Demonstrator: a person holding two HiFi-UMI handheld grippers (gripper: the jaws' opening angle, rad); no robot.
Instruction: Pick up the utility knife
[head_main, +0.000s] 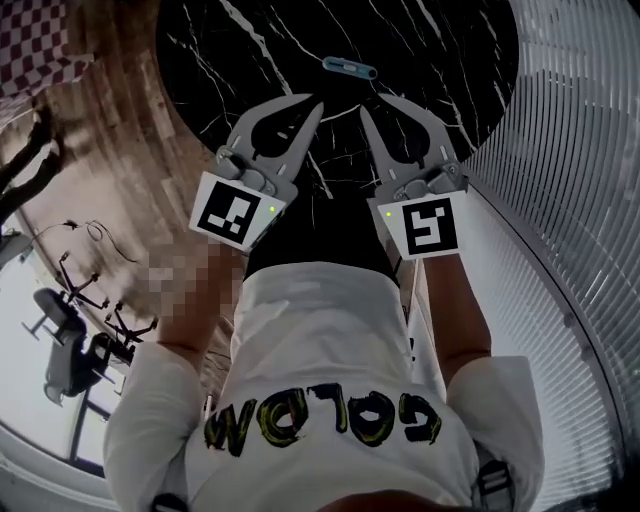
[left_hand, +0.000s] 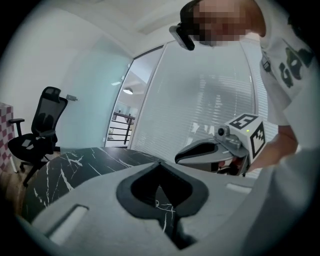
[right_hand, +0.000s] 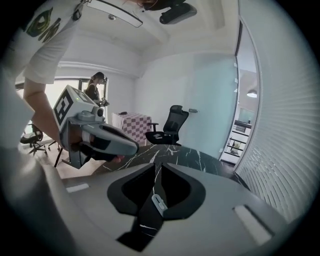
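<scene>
A slim light-blue utility knife (head_main: 350, 68) lies flat on the round black marble table (head_main: 430, 50), a little beyond both grippers' tips. My left gripper (head_main: 317, 101) hovers over the table's near part with its tips touching and nothing between them; in its own view the jaws (left_hand: 159, 162) meet at a point. My right gripper (head_main: 371, 103) hangs beside it, to the right, with a narrow gap between its tips (right_hand: 159, 166). Through that gap I see the knife (right_hand: 159, 202) on the marble below, untouched.
White slatted blinds (head_main: 570, 180) curve close along the table's right side. Wooden floor (head_main: 110, 130) lies to the left, with a black office chair (right_hand: 170, 125) and a checked-cloth table (right_hand: 131, 126) beyond. Another person (right_hand: 94, 89) stands far back.
</scene>
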